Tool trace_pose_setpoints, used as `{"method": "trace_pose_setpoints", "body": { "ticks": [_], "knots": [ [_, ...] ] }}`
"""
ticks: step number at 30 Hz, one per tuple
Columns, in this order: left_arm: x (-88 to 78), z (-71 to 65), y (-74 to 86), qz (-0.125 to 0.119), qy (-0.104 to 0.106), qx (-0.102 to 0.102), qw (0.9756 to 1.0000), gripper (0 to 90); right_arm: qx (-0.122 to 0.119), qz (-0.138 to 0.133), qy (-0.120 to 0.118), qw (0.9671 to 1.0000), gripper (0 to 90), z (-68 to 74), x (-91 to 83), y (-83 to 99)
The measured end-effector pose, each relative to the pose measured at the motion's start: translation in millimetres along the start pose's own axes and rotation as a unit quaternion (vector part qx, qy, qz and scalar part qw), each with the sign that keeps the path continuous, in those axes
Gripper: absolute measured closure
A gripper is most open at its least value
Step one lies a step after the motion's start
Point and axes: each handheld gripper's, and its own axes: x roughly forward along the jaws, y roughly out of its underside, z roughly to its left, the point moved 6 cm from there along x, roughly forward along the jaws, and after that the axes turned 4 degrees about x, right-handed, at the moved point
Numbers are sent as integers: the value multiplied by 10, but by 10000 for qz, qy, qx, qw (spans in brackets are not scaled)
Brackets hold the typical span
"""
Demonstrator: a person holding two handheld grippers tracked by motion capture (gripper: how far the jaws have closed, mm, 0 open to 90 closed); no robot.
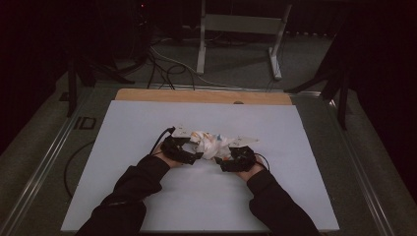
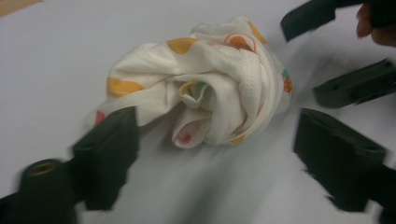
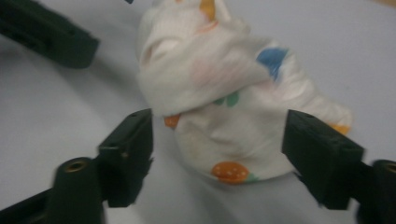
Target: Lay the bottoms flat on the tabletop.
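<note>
Centrally on the white desk (image 1: 147,196), somewhat nearer its front edge than its far wooden edge, a crumpled white cloth (image 1: 212,143) printed with orange, blue and green shapes is seen lying in a bunched heap. It is flanked by both tools: the left gripper (image 1: 196,156) is held at its left side and the right gripper (image 1: 221,162) at its right side, each carried by a hand in a dark sleeve entering from the desk's front edge.

In the left gripper view, the cloth (image 2: 210,84) is seen ahead of the left gripper (image 2: 215,144), whose fingers (image 2: 109,149) are spread; one of them lies just beside a corner of the fabric, though contact cannot be told, and nothing is pinched. The other tool's black fingers are seen beyond the cloth at the upper right.

In the right gripper view, the cloth (image 3: 233,116) is set between the fingers (image 3: 317,149) of the right gripper (image 3: 217,154), which are spread to either side of the bundle. Whether the pads already press on the fabric cannot be told.
</note>
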Motion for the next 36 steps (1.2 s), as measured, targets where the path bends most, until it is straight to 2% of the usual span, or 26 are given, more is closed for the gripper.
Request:
{"method": "trace_pose_setpoints", "body": {
  "ticks": [3, 5, 10, 14, 16, 18, 19, 21, 23, 26, 36],
  "knots": [
    [45, 2, 9, 56, 44, 51, 10000, 322, 17, 94, 14, 10000, 334, 41, 67, 20],
    [76, 1, 9, 67, 120, 24, 9999, 379, -19, 106, 5, 9999, 350, 58, 114, 16],
    [152, 12, 12, 150, 137, 129, 9997, 522, -106, 200, 6, 9997, 436, 118, 218, 6],
    [184, 18, 10, 132, 133, 121, 9998, 647, -243, 342, 183, 9990, 567, 132, 261, 22],
    [193, 21, 7, 132, 145, 99, 9998, 728, -198, 351, 217, 9990, 621, 124, 265, 25],
    [201, 21, 1, 117, 179, 69, 9997, 794, -248, 375, 350, 9984, 674, 105, 265, 29],
    [203, 19, -1, 111, 199, 72, 9997, 827, -196, 386, 339, 9985, 739, 97, 261, 30],
    [205, 15, -6, 92, 202, 80, 9997, 880, -275, 396, 382, 9981, 826, 80, 253, 28],
    [203, 9, -5, 88, 195, 102, 9997, 890, -260, 390, 373, 9982, 866, 74, 244, 18],
    [190, 9, -5, 94, 185, 121, 9997, 897, -289, 386, 372, 9981, 875, 68, 230, 9],
    [-60, 129, -36, 37, -80, 110, 9999, 900, -238, 122, 532, 9982, 881, -104, 20, -115]
  ]
}}
